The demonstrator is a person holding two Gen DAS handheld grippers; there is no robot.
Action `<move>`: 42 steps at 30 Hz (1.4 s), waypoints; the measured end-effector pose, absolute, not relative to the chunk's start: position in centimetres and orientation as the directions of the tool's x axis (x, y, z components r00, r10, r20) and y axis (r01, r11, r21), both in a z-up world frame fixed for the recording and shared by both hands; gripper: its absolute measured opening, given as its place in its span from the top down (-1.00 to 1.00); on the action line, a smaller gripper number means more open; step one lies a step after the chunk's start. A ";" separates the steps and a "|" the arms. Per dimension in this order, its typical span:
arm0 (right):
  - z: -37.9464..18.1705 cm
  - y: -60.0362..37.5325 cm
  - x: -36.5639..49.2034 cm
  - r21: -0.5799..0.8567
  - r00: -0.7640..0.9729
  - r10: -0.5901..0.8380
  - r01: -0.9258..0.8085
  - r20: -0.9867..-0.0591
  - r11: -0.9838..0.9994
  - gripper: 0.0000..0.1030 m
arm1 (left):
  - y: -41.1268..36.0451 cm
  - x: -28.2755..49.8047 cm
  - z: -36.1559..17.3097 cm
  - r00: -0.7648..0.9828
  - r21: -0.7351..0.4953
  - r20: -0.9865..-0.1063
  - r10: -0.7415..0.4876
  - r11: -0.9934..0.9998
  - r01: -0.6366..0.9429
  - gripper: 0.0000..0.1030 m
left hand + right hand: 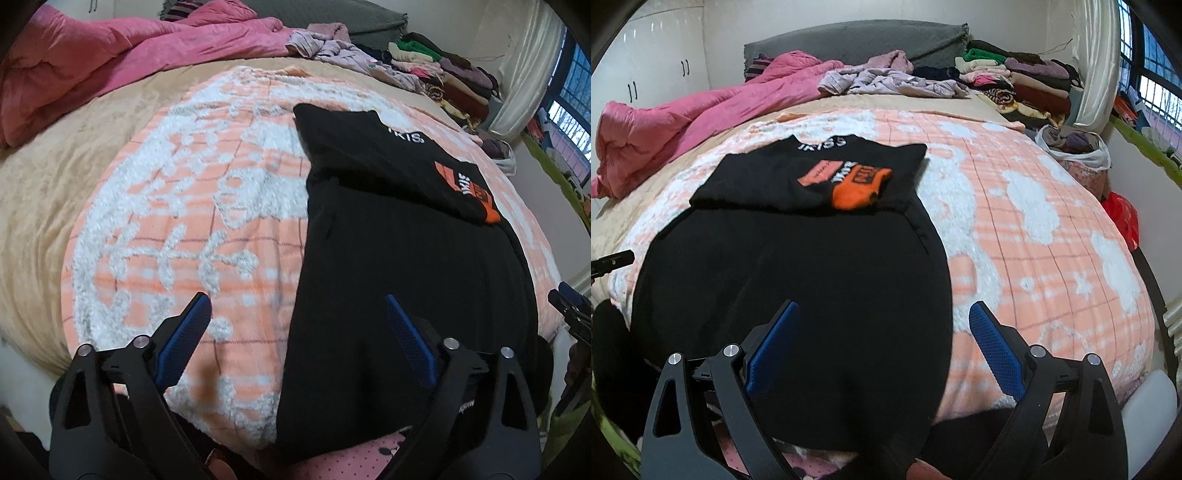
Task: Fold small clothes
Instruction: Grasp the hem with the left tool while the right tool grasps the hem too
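Observation:
A black garment (399,266) (798,288) lies flat on the peach and white blanket (184,229) (1034,229). Its far part is folded back over itself, showing an orange patch (860,186) (476,184) and white lettering. My left gripper (297,301) is open and empty, hovering over the garment's near left edge. My right gripper (882,308) is open and empty, hovering over the garment's near right edge. The right gripper's tip also shows at the right edge of the left wrist view (570,306). The left gripper's tip shows at the left edge of the right wrist view (611,262).
A pink quilt (92,62) (683,122) is bunched at the bed's far left. Loose lilac clothes (890,81) and a stack of folded clothes (1027,85) lie at the far right by the grey headboard (857,40). A bag of clothes (1075,147) sits beside the bed.

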State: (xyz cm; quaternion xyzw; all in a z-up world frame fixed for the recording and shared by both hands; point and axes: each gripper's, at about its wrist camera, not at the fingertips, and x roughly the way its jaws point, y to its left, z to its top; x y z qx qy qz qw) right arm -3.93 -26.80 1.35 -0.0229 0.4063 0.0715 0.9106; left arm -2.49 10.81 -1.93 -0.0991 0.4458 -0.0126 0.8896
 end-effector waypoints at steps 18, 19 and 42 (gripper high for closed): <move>-0.8 -28.3 -6.0 0.010 0.612 0.087 -0.129 -0.786 0.992 -0.79 | 10.0 -4.6 -5.0 0.521 -0.265 -0.828 -0.206 0.963 -0.039 -0.24; -0.9 -28.3 -6.0 0.010 0.609 0.087 -0.128 -0.788 0.992 -0.79 | 9.9 -4.7 -5.2 0.516 -0.267 -0.831 -0.210 0.963 -0.039 -0.19; -3.9 -29.1 -7.8 0.067 0.479 0.148 -0.182 -0.865 0.981 -0.28 | 8.5 -5.9 -6.8 0.449 -0.268 -0.859 -0.245 0.963 0.013 0.10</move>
